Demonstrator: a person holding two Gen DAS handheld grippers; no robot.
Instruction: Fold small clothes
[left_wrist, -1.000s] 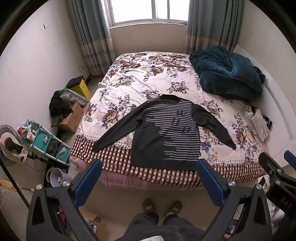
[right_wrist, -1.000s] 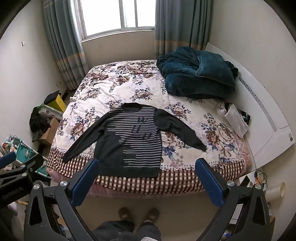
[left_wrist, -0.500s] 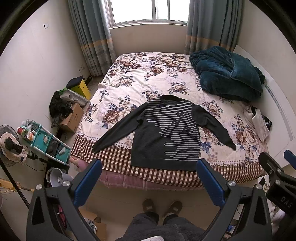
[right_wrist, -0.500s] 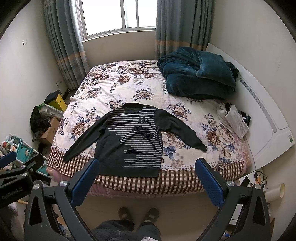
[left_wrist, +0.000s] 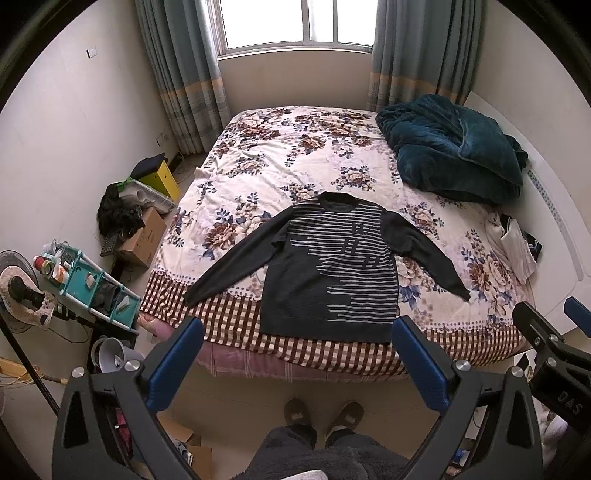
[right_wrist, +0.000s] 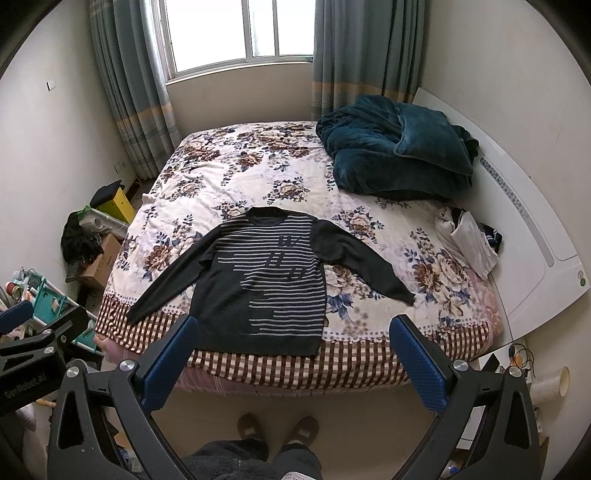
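Sweater (left_wrist: 328, 269) flat on bed (left_wrist: 280, 162)

a home bedroom: floral-quilted bed (left_wrist: 295, 155), curtained window (left_wrist: 299, 22).

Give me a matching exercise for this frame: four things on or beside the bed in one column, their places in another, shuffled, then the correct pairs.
Things:
1. striped sweater
2. teal blanket
3. white folded clothes
4. cardboard box

Places:
A. bunched at the bed's far right corner, near the curtain
B. on the floor left of the bed
C. spread flat, sleeves out, at the near edge of the bed
D. at the bed's right edge, by the white headboard

Pairs: 1-C, 2-A, 3-D, 4-B
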